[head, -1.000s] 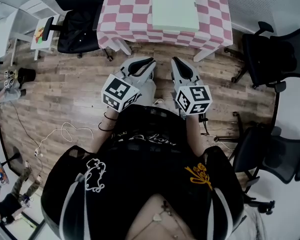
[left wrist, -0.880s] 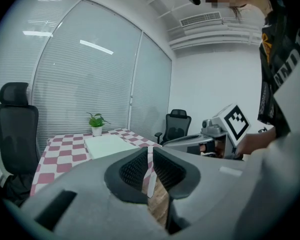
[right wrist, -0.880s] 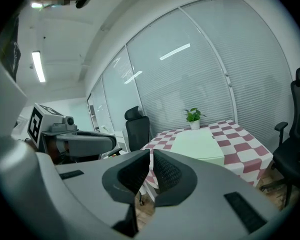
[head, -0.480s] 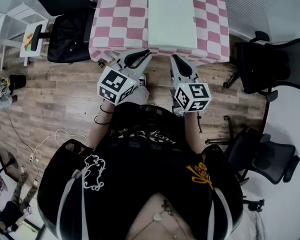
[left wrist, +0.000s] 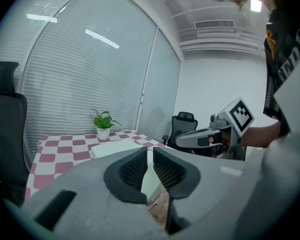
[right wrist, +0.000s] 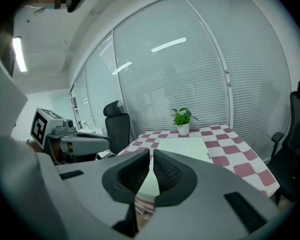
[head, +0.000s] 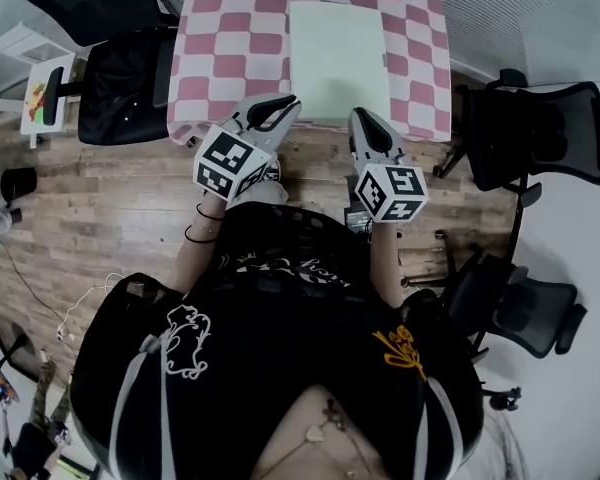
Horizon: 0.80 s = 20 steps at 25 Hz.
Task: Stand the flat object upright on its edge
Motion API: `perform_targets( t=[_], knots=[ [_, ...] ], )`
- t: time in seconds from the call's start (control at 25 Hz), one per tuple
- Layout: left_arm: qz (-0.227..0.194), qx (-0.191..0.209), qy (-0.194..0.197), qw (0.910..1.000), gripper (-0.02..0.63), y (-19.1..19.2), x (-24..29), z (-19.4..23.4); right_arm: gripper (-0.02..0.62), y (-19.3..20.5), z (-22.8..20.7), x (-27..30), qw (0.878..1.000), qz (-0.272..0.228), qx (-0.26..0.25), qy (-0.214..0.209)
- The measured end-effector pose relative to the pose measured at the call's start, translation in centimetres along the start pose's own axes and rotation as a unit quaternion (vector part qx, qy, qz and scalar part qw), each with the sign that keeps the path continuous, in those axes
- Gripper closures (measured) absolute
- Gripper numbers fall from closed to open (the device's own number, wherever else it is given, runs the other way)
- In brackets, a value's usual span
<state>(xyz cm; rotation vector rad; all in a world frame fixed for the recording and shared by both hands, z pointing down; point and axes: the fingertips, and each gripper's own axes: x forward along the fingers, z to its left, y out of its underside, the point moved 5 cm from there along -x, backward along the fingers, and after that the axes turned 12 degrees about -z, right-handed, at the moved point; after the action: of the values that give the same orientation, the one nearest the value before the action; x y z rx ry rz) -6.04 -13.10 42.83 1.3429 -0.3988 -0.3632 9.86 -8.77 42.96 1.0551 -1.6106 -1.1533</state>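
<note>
Flat board (head: 338,60) on checkered table (head: 230,43), beyond both jaws (closed)

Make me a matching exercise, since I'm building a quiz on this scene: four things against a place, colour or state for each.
Things:
1 flat board
2 potted plant
3 tablecloth
4 left claw

States:
A shut, nothing in it
B pink and white checks
C lying flat
D green leaves in a white pot

Pairs: 1-C, 2-D, 3-B, 4-A
</note>
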Motion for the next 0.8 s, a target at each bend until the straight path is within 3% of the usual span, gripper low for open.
perform_targets(
  t=[0.44, 0.8],
  knots=[
    [0.036, -0.025, -0.004, 0.999, 0.561, 1.6, 2.5, 4.0, 0.568, -0.7, -4.0, 1.7, 0.999, 0.005, -0.002, 0.046],
    [0.059, -0.036, -0.048, 0.9964, 0.561, 2.3, 5.6, 6.1, 0.568, -1.1, -9.7, 4.8, 0.999, 0.022, 0.009, 0.038]
  ],
)
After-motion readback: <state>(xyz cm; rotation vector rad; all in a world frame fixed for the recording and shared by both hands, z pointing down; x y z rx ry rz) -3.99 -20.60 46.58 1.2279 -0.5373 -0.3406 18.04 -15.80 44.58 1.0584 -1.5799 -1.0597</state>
